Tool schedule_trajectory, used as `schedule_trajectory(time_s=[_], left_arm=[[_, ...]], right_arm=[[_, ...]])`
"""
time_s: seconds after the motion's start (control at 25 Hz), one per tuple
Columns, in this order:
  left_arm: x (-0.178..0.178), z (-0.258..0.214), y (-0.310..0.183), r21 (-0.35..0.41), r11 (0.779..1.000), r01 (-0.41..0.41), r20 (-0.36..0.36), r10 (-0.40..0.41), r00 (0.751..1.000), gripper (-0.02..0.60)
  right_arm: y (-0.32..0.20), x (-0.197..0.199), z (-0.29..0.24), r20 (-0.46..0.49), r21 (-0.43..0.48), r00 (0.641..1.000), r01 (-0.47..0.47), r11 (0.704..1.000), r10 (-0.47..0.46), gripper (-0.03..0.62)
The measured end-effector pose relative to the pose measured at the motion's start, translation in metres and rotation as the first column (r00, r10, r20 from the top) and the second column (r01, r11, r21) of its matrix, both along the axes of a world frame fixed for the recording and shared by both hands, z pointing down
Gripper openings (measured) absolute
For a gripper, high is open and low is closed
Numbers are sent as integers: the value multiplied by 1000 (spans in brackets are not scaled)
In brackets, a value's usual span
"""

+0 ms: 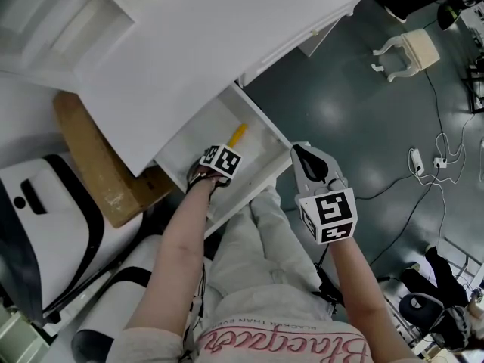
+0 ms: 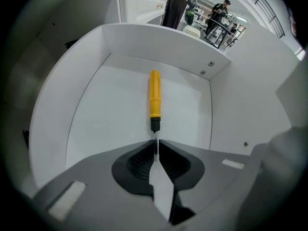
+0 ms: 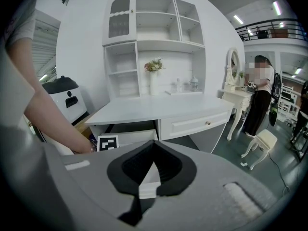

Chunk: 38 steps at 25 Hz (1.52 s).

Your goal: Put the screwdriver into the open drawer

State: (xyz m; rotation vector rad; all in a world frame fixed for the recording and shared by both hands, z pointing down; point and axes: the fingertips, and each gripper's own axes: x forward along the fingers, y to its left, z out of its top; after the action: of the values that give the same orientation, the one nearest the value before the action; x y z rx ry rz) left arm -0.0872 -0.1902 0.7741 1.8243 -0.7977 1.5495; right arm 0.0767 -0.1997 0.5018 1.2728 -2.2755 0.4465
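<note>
Far to my left a white machine [image 1: 38,225] with black bands stands beside a cardboard box [image 1: 91,153], which is partly tucked under the edge of the white desk [image 1: 227,44]. Just right of the box the desk's drawer [image 2: 110,124] stands open toward me, and my left gripper [image 2: 155,143] reaches down into it from above. Its jaws are all but pressed together, pinching the thin metal shaft of the screwdriver [image 2: 154,94] right at their tips. The yellow handle and black collar stick out beyond the jaws toward the drawer's far wall, about midway between its left and right sides. I cannot tell whether the handle touches the drawer bottom. Further right, my right gripper [image 3: 154,146] hangs outside the drawer, near its front corner and above my lap, aimed at the desk. Its jaws are closed tip to tip with nothing between them. On the far right a small white stool [image 1: 408,51] stands on the dark floor [image 1: 355,119], well apart from the desk.
</note>
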Motion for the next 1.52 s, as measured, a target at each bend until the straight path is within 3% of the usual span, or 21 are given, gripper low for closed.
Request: schedule_trajectory(time_s=[0.4,0.84,1.08,1.52], left_arm=[[-1,-4,1,-17,999,41,-8,-41,999,180],[-7,-38,9,-34,994,100,-21,-101,995,261],[-1,-67,4,0,991,135,-66,-135,989,335],[3,-121,-3,97,984,150,-133,-136,982,368]], right_arm=[[-2,-1,-9,1,9,1000,0,1000,0,2],[-14,-3,-36,-2,62,999,34,997,-34,2],[-17,1,-50,-9,96,999,44,994,-43,2],[-24,18,-83,-11,167,999,37,985,-36,2]])
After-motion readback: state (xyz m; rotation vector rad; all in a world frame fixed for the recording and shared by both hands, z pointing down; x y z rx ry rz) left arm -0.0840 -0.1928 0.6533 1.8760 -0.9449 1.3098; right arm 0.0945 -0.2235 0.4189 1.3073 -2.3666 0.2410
